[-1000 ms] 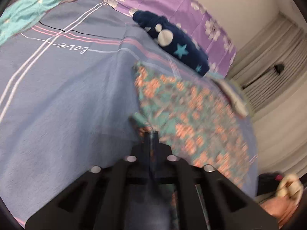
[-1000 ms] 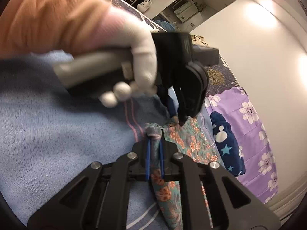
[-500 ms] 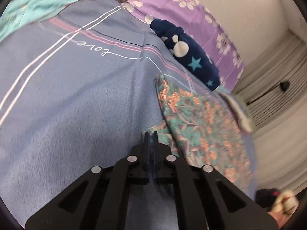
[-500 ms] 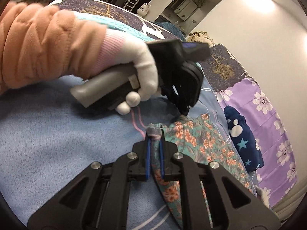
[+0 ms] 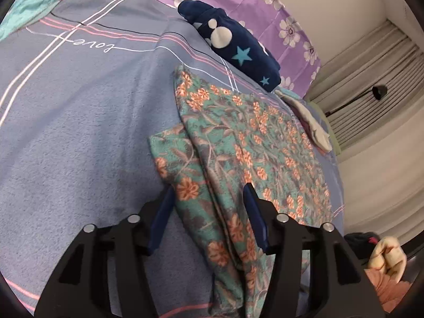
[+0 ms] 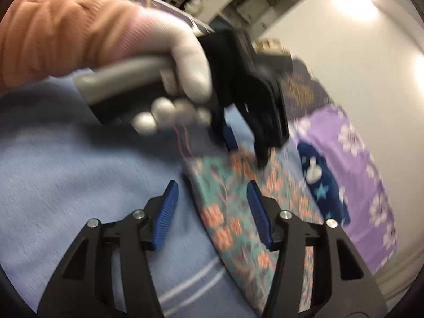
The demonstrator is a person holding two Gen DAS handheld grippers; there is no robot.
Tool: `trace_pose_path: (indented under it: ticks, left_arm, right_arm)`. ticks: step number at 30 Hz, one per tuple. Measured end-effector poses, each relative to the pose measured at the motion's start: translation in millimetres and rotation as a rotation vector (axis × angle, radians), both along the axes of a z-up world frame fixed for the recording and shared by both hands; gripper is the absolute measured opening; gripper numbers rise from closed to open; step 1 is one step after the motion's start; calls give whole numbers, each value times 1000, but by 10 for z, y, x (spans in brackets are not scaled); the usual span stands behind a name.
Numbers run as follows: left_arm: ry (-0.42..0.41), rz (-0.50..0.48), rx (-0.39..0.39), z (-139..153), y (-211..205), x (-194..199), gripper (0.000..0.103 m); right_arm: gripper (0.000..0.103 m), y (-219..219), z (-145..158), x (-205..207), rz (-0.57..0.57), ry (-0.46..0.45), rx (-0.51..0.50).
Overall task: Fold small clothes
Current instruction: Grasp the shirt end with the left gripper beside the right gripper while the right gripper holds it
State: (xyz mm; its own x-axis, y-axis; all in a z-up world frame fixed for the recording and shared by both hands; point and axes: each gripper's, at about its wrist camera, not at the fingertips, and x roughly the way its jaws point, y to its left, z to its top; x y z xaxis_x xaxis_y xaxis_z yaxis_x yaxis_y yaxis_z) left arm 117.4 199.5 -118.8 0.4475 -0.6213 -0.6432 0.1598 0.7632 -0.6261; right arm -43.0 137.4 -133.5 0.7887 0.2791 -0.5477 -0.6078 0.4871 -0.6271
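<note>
Both views close above floral cloth [image 5: 251, 143]

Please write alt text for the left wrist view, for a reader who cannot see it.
The open left tool hovers over a folded floral garment lying on a blue bedsheet. Beyond it lies a navy star-print cloth.

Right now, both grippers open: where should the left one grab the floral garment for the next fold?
Judgement: the near-left corner flap of the floral garment. It juts past the folded edge onto the blue sheet, so the left gripper could come in low from the left and pinch that edge. The right gripper is also open.
</note>
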Motion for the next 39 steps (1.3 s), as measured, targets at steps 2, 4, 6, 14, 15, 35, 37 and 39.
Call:
trace_pose_path:
  ticks: [2,4,6,14,15,35,37,39]
  left_arm:
    - [5,9,-36,-42,15,76,55]
    - [3,13,-61,-64,9,141,57]
    - [0,8,-76,-83,4,196,57]
    - [-17,-3,-64,-60,-27,288,55]
    - [-17,8,-63,-62,-26,313,46]
    - [-27,5,-9,-95,-104,487,36]
    - [-31,12,-3,-100,-126,522,37]
    - [-28,20,-13,-114,-119,562,37]
  right_arm:
    - [60,-12,-30,107,-53,49,-7]
    - [66,-1,-21,169,-87,81,13]
    - [70,41,-17,190,-112,52,3]
    - [67,199,-28,370,-161,95,40]
    - [62,210,-34,429,-167,100,48]
    - [36,58,-5,625,-238,194,163]
    - [39,79,-8,626,-242,196,159]
    - [41,125,-26,640,-251,190,140]
